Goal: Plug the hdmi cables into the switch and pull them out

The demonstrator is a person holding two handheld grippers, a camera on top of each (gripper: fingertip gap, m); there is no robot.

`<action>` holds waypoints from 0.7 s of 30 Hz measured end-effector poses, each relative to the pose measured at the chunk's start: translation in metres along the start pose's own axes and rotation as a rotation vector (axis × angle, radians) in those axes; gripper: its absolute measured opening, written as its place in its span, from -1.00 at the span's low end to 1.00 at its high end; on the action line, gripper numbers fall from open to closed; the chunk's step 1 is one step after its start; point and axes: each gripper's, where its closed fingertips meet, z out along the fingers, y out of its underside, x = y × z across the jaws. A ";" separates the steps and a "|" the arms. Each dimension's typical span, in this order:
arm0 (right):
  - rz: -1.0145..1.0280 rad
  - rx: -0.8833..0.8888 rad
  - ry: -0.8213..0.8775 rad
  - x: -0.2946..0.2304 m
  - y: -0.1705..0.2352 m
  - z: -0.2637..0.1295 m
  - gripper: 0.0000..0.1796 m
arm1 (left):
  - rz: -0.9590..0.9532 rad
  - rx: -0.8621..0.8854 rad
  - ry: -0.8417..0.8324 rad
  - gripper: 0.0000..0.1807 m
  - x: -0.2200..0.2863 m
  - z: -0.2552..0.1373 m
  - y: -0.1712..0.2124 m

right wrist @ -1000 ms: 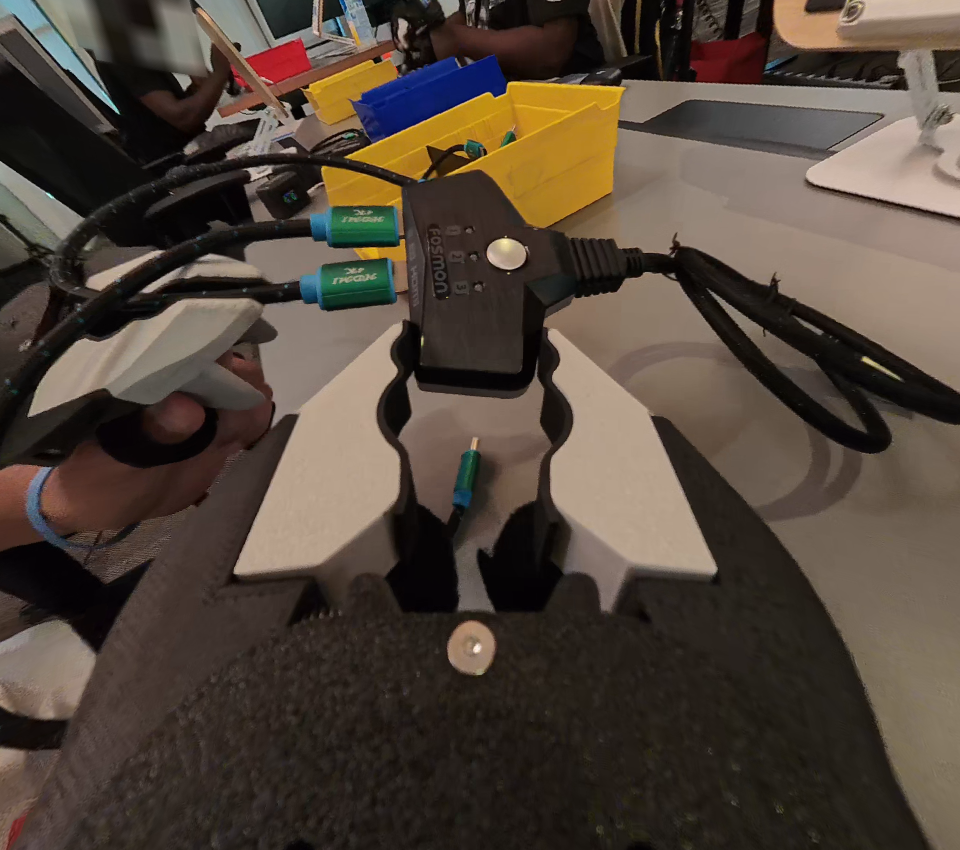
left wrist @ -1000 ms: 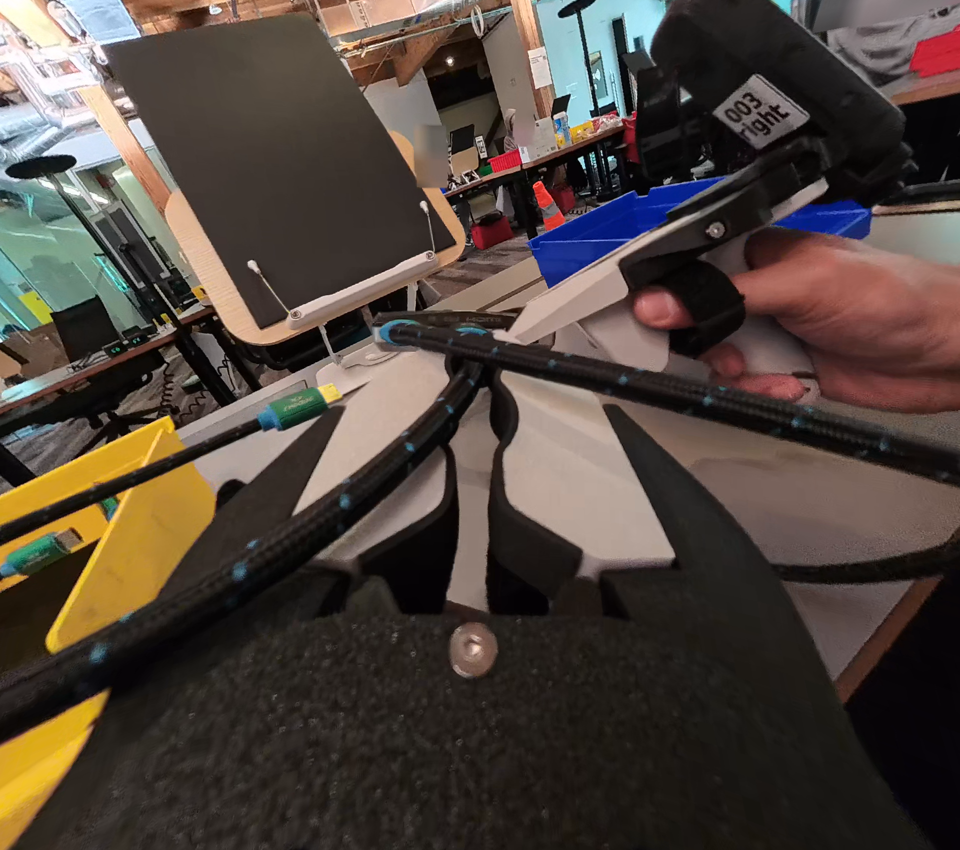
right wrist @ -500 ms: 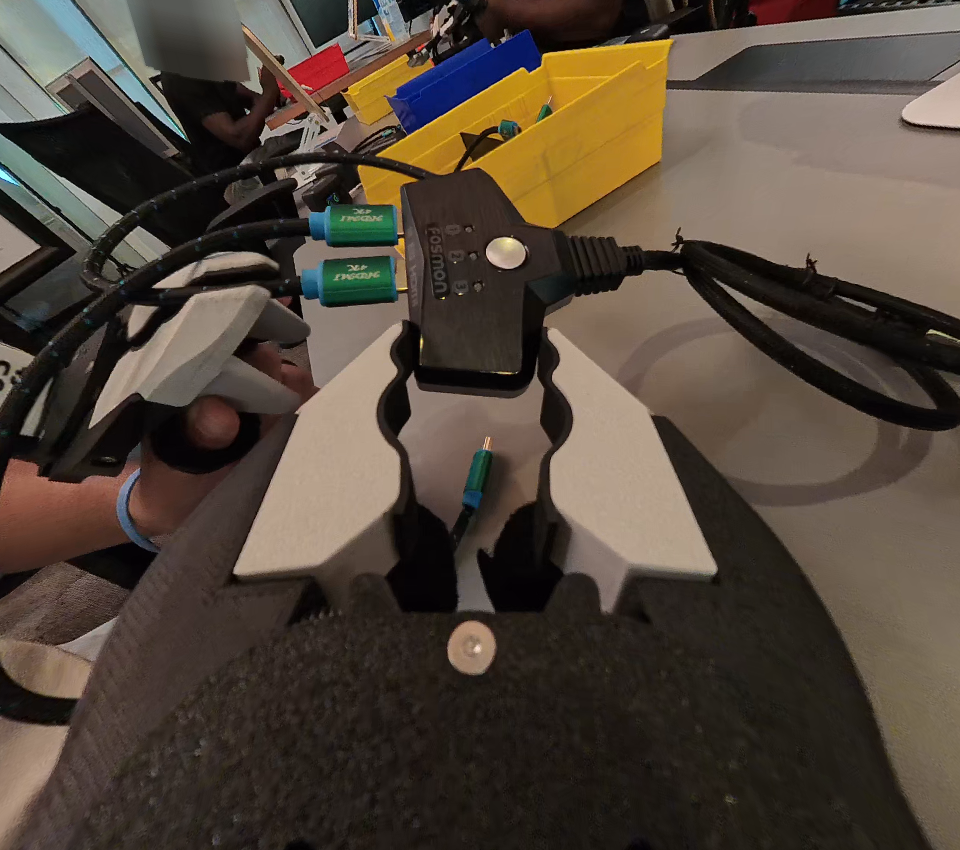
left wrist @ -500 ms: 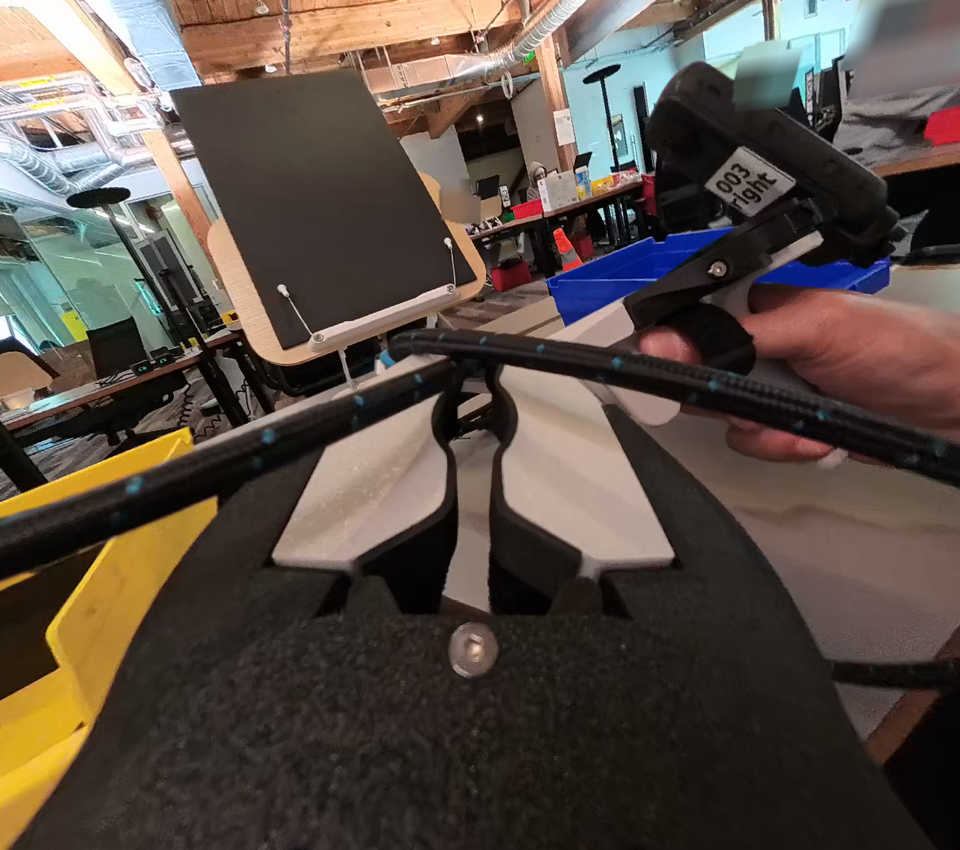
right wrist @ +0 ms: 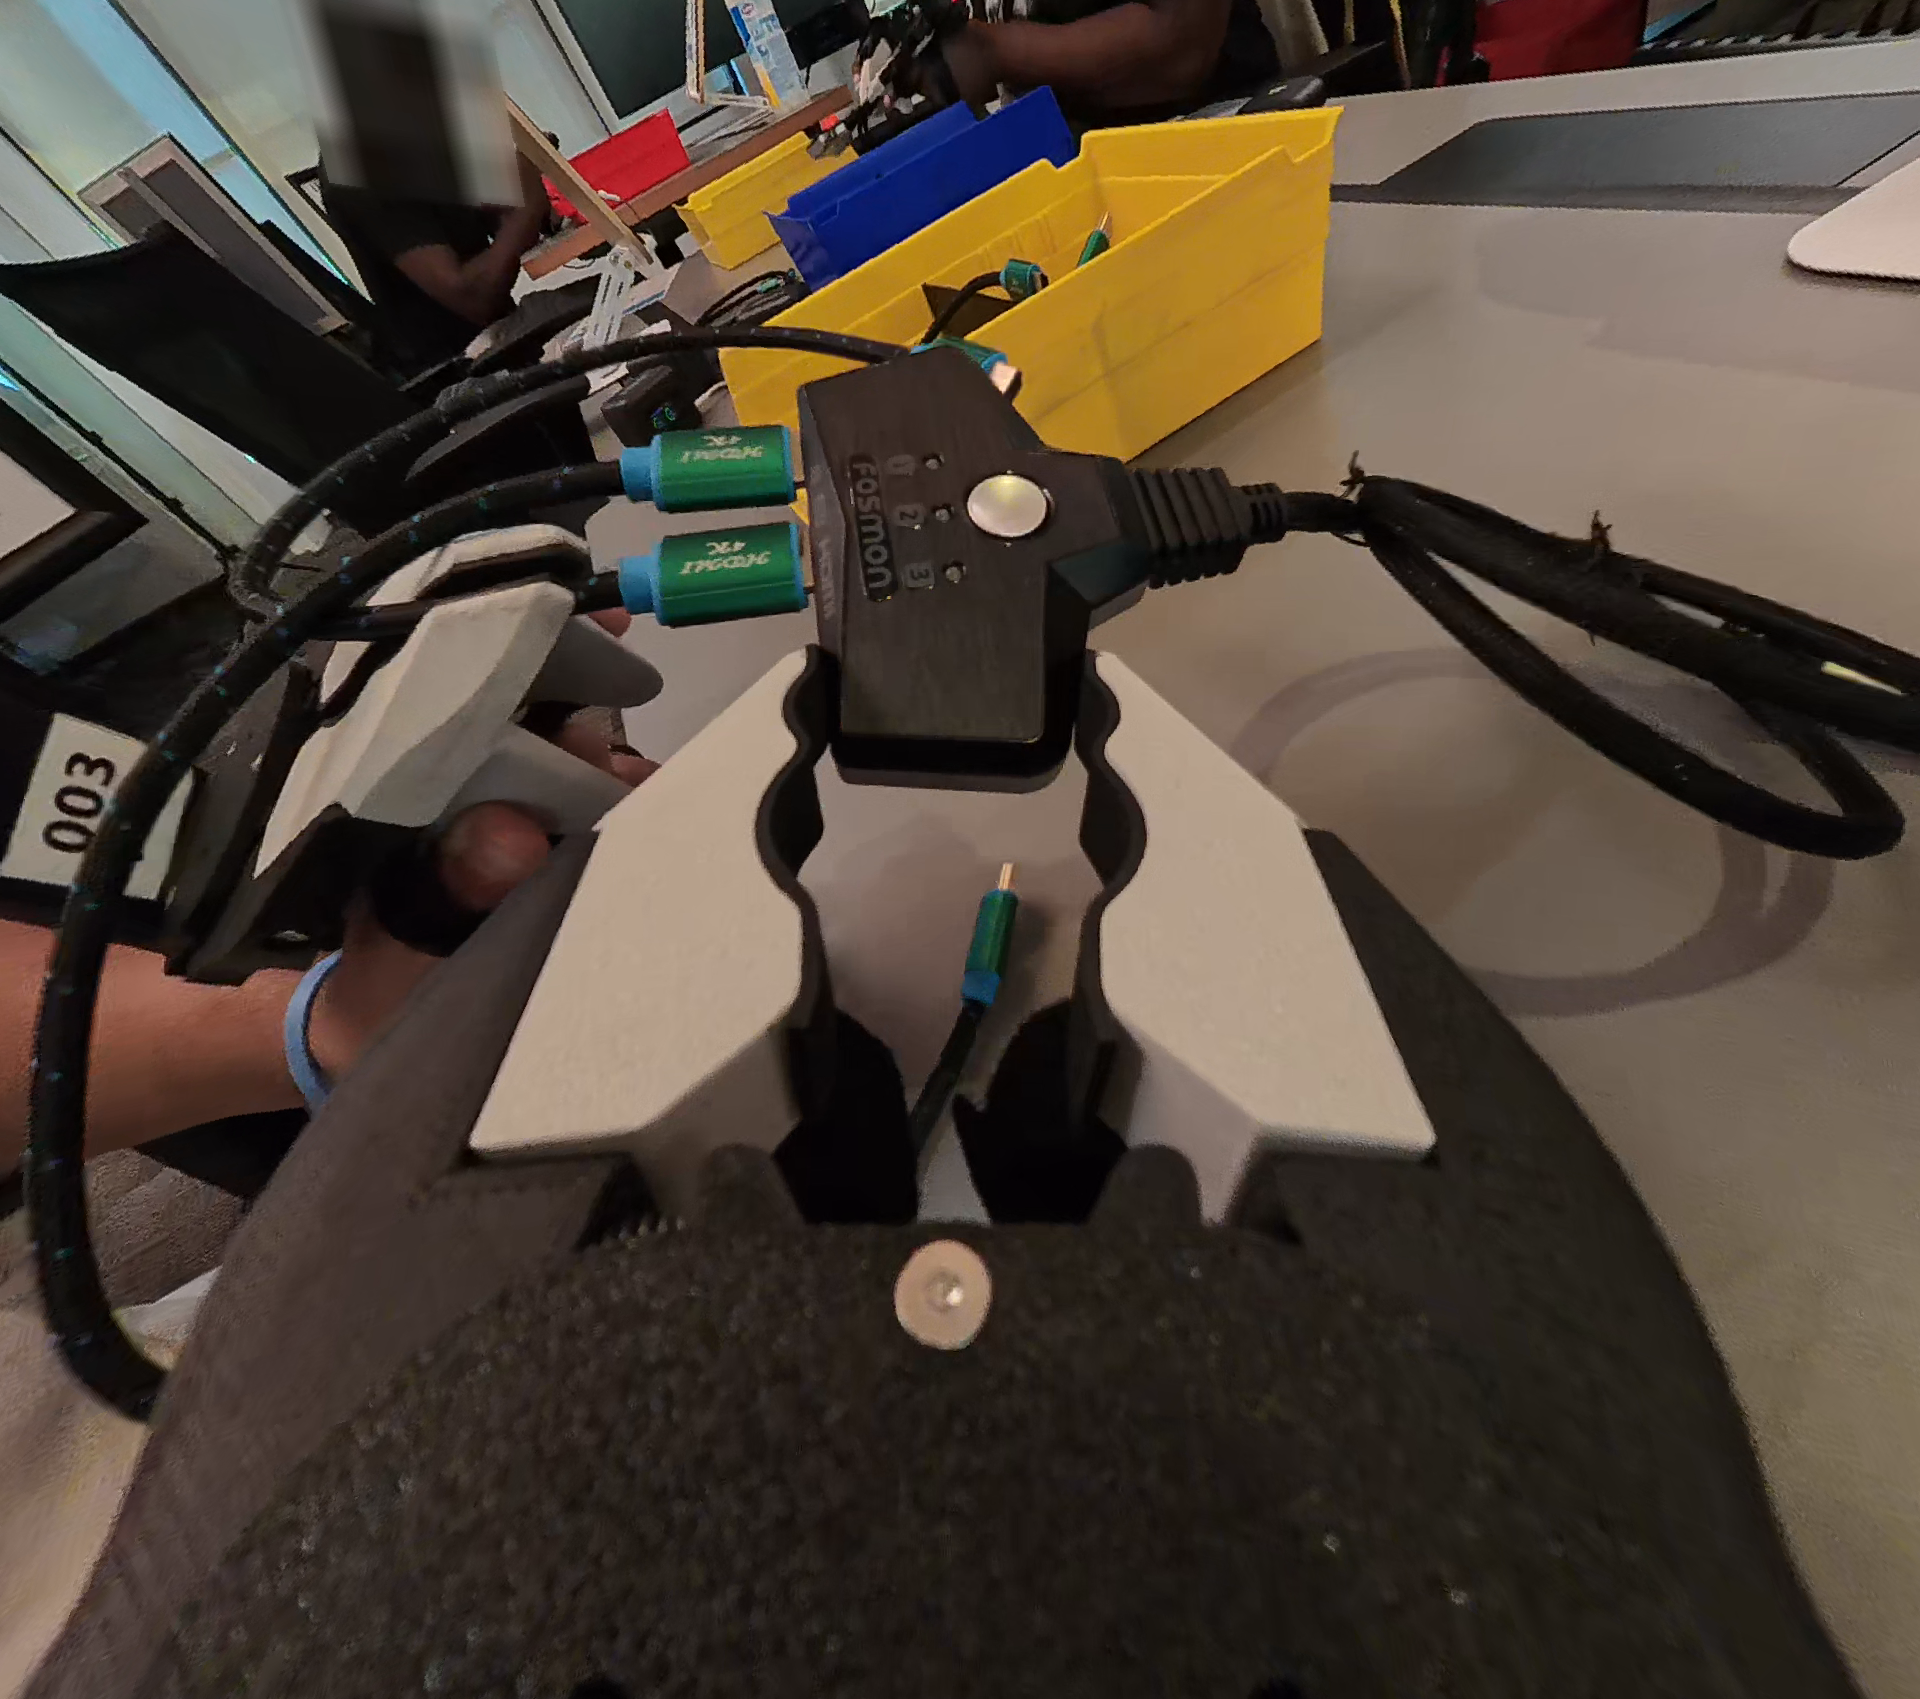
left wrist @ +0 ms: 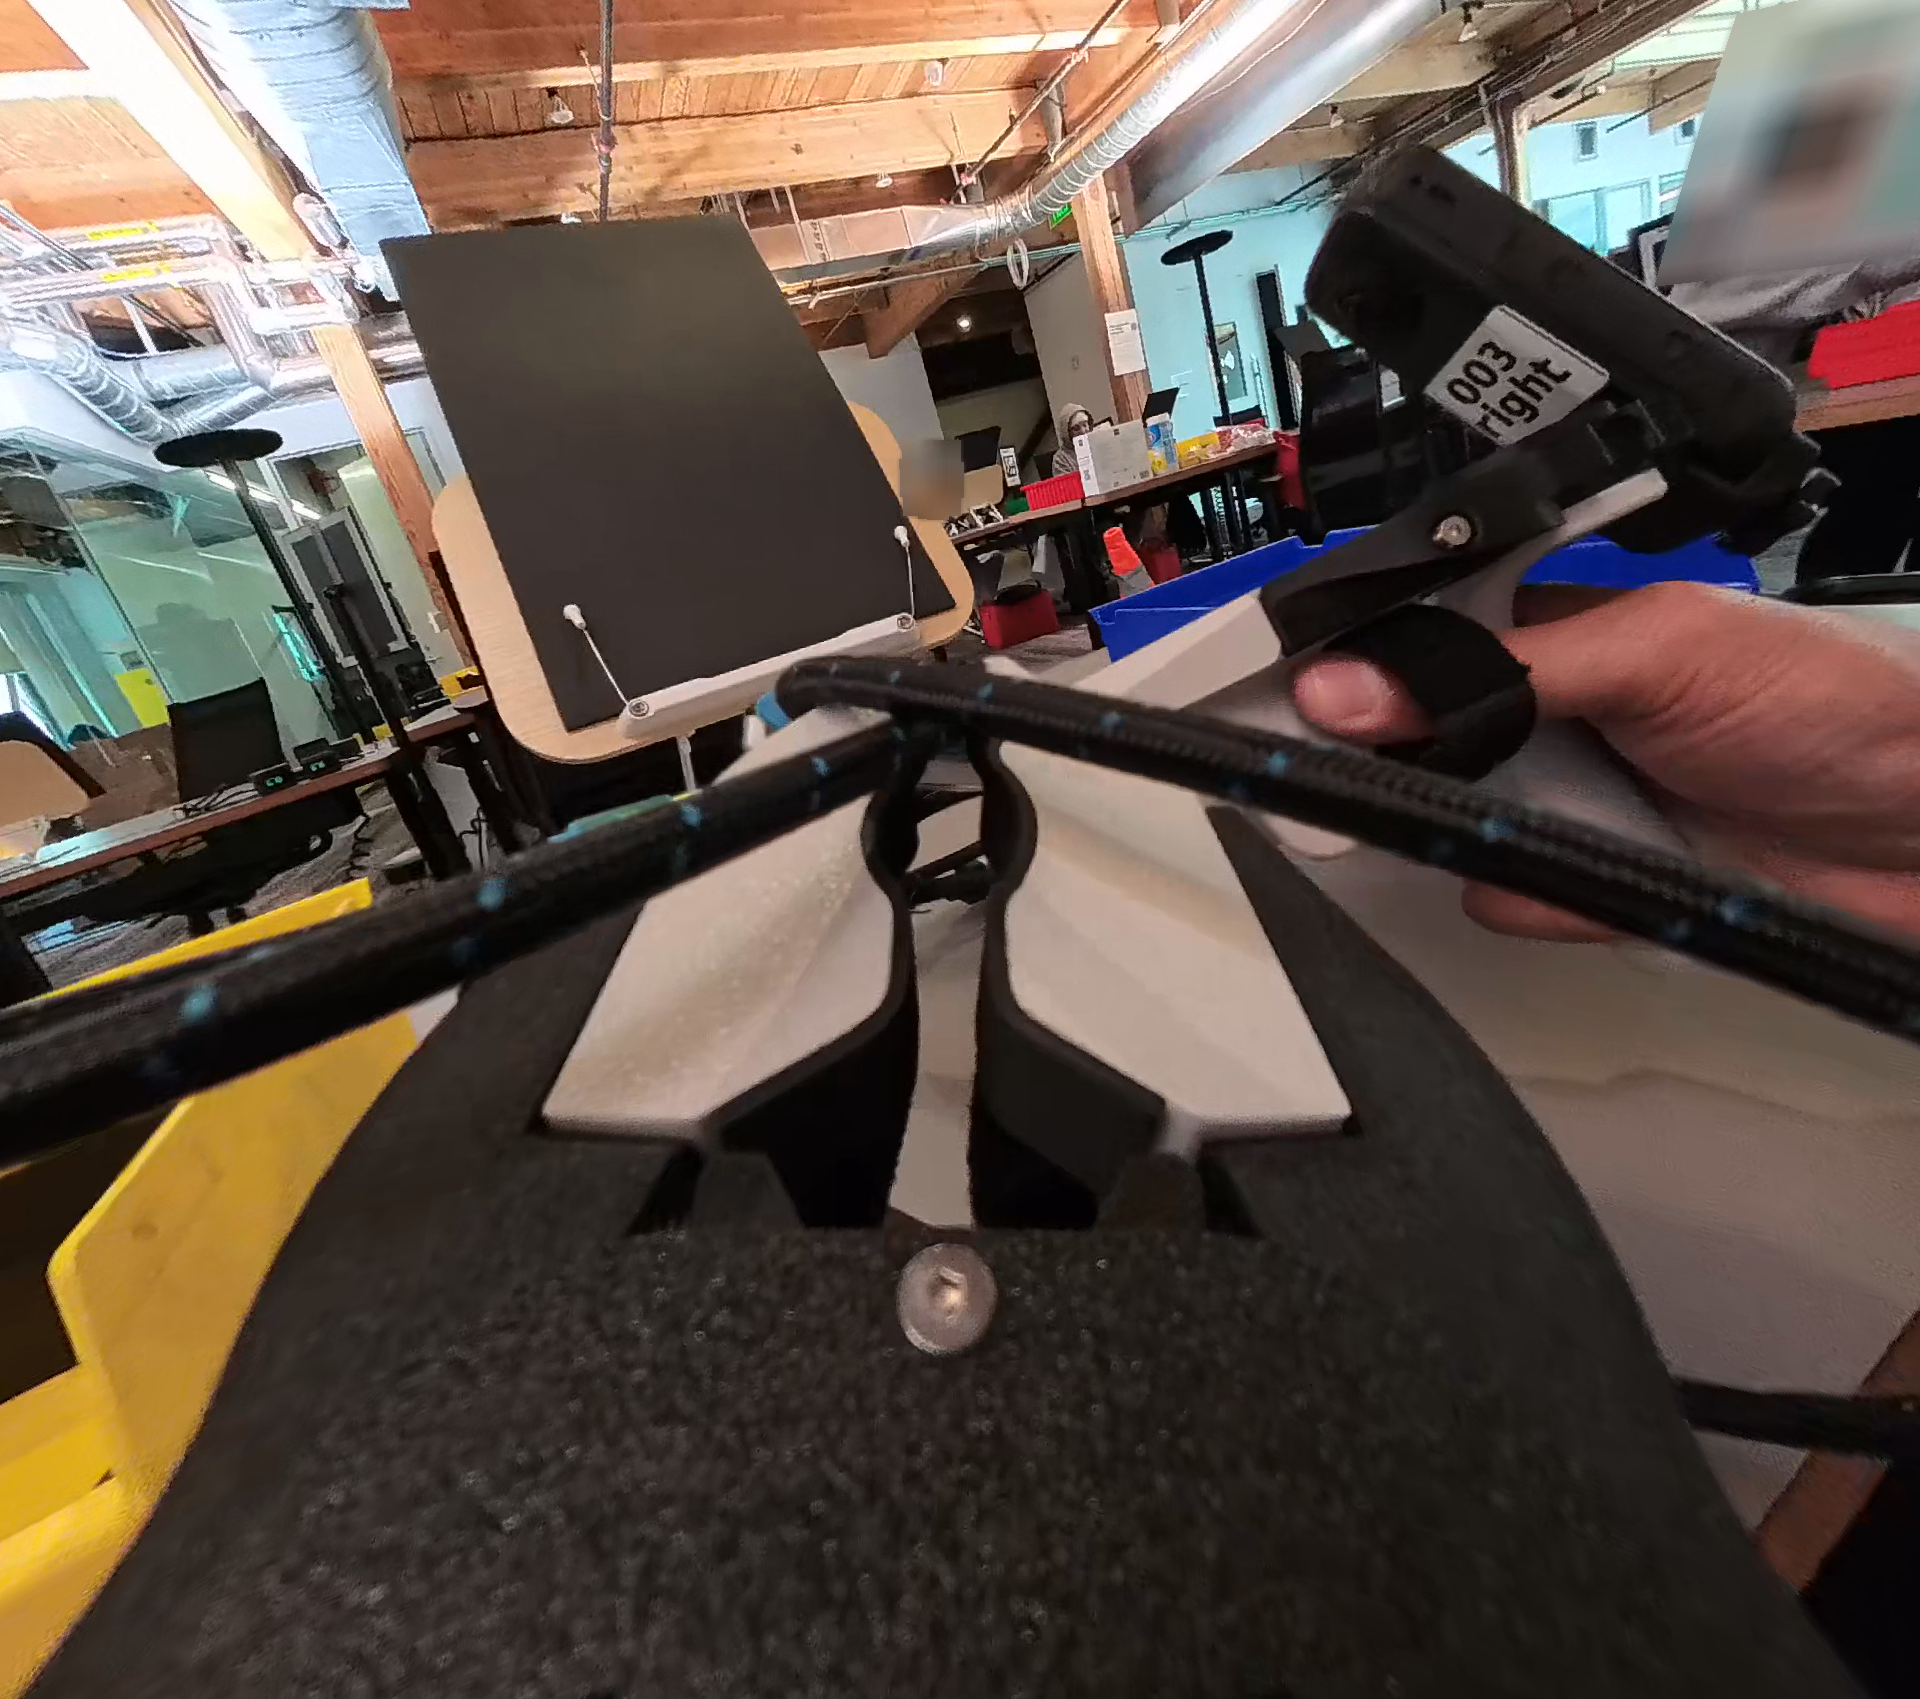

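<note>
My right gripper [right wrist: 951, 714] is shut on the near end of the black HDMI switch [right wrist: 935, 548] and holds it above the grey table [right wrist: 1558, 1234]. Two green HDMI plugs, upper [right wrist: 717, 465] and lower [right wrist: 717, 574], sit in its left side. My left gripper [left wrist: 940, 740] is shut on the braided cable [left wrist: 1247, 776] just behind the lower plug; it also shows in the right wrist view [right wrist: 499, 631]. A third green plug [right wrist: 982, 361] pokes out behind the switch. A loose green plug [right wrist: 987, 932] lies on the table under my right fingers.
The switch's own thick cable [right wrist: 1610, 641] loops off right on the table. A yellow bin [right wrist: 1143, 319] with more plugs and a blue bin [right wrist: 914, 184] stand behind. In the left wrist view a black board on a stand [left wrist: 644, 454] is ahead. People work at far tables.
The left wrist view has tilted upward, and the green plug seen there earlier has gone out of view. Both plugs stay in the switch. Both grips are unchanged.
</note>
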 end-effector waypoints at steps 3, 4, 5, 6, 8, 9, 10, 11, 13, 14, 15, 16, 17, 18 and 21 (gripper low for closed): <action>-0.014 -0.007 0.003 0.004 -0.001 -0.002 -0.47 | 0.008 -0.031 0.003 -0.93 0.002 0.003 0.003; -0.021 -0.006 0.012 0.007 -0.002 -0.003 -0.47 | 0.007 -0.052 0.009 -0.93 0.002 0.005 0.004; -0.026 0.004 0.017 0.009 -0.005 -0.004 -0.47 | 0.010 -0.075 0.020 -0.92 0.003 0.006 0.006; -0.031 0.012 0.019 0.011 -0.007 -0.006 -0.47 | 0.020 -0.096 0.033 -0.93 0.005 0.006 0.007; -0.054 0.047 0.046 0.018 -0.019 -0.016 -0.47 | 0.044 -0.141 0.075 -0.82 0.010 0.005 0.012; -0.076 0.059 0.067 0.022 -0.026 -0.021 -0.47 | 0.049 -0.175 0.102 -0.78 0.012 0.002 0.018; -0.096 0.065 0.092 0.027 -0.034 -0.027 -0.47 | 0.047 -0.205 0.127 -0.77 0.014 -0.001 0.022; -0.118 0.078 0.116 0.031 -0.043 -0.034 -0.47 | 0.039 -0.229 0.150 -0.77 0.016 -0.005 0.026; -0.161 0.106 0.160 0.037 -0.065 -0.046 -0.47 | 0.010 -0.304 0.199 -0.73 0.019 -0.012 0.037; -0.185 0.123 0.184 0.039 -0.078 -0.053 -0.47 | -0.012 -0.346 0.219 -0.70 0.020 -0.015 0.042; -0.224 0.149 0.214 0.040 -0.094 -0.062 -0.47 | -0.038 -0.380 0.236 -0.69 0.021 -0.017 0.047; -0.272 0.173 0.248 0.041 -0.111 -0.070 -0.48 | -0.065 -0.406 0.240 -0.69 0.020 -0.018 0.050; -0.327 0.188 0.290 0.042 -0.128 -0.079 -0.48 | -0.086 -0.420 0.237 -0.69 0.018 -0.018 0.051; -0.387 0.196 0.341 0.044 -0.145 -0.087 -0.48 | -0.104 -0.423 0.237 -0.69 0.017 -0.018 0.051; -0.536 0.190 0.510 0.056 -0.191 -0.115 -0.48 | -0.139 -0.433 0.246 -0.69 0.014 -0.018 0.053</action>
